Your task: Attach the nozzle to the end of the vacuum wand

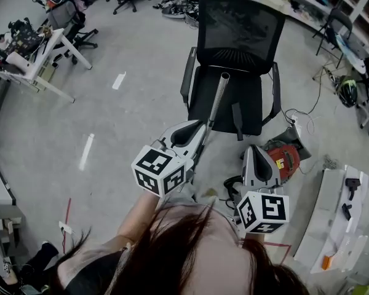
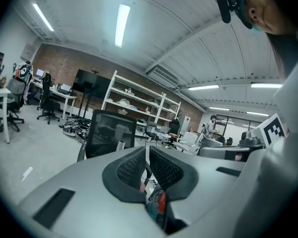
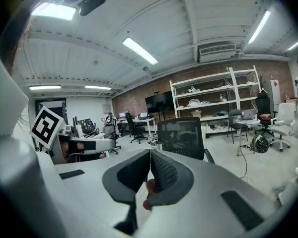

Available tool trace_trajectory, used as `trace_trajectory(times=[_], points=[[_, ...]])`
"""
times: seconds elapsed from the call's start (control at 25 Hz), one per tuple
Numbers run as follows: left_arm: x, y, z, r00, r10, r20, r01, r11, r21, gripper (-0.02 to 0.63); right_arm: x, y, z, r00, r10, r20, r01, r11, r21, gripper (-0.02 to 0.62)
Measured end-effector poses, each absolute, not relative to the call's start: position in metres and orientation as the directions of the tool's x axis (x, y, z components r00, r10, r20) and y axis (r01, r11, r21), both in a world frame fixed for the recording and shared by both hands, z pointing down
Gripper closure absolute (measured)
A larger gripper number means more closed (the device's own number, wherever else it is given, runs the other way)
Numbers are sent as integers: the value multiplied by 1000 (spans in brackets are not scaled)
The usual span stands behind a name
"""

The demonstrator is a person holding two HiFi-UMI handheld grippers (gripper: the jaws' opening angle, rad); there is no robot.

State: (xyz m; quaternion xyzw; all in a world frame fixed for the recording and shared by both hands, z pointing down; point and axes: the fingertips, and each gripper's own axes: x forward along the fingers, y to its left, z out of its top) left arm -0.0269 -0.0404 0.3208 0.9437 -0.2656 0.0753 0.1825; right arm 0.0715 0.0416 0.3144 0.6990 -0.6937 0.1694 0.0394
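A bare metal vacuum wand [image 1: 216, 103] leans on the seat of a black mesh office chair [image 1: 237, 48], with its open end up. A dark narrow piece [image 1: 236, 120], perhaps the nozzle, lies on the seat beside it. My left gripper [image 1: 195, 126] is shut and empty, just in front of the wand's lower part. My right gripper [image 1: 254, 149] is also shut and empty, lower and to the right, over the floor. The left gripper view shows shut jaws [image 2: 146, 150] with the wand's tip [image 2: 121, 145] to their left. In the right gripper view the gripper [image 3: 150, 153] points at the chair [image 3: 181, 135].
A red vacuum cleaner body [image 1: 284, 155] with black hose and cables sits on the floor right of the chair. A white board [image 1: 335, 220] carrying small black parts lies at the right. A white desk [image 1: 34, 57] and other chairs stand far left; shelves line the back.
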Motion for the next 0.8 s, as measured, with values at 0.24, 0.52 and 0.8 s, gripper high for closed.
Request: trace_trajectory(times=[0.24,0.52,0.8], points=[[-39,-79,326,870,-423,253,-487,-817,310,588,63,7,313,48,-955,294,-978,-105,-182,574],[-55,-106,336,898,-345,275,-422,-851,311,588,50,-10,318,140,-942,305,-963,-202,-180,572],[-60,-120,348,910,-293,294,-381,-871,310,588,35,-16,330,160,-927,340,-954,-234,-188,572]])
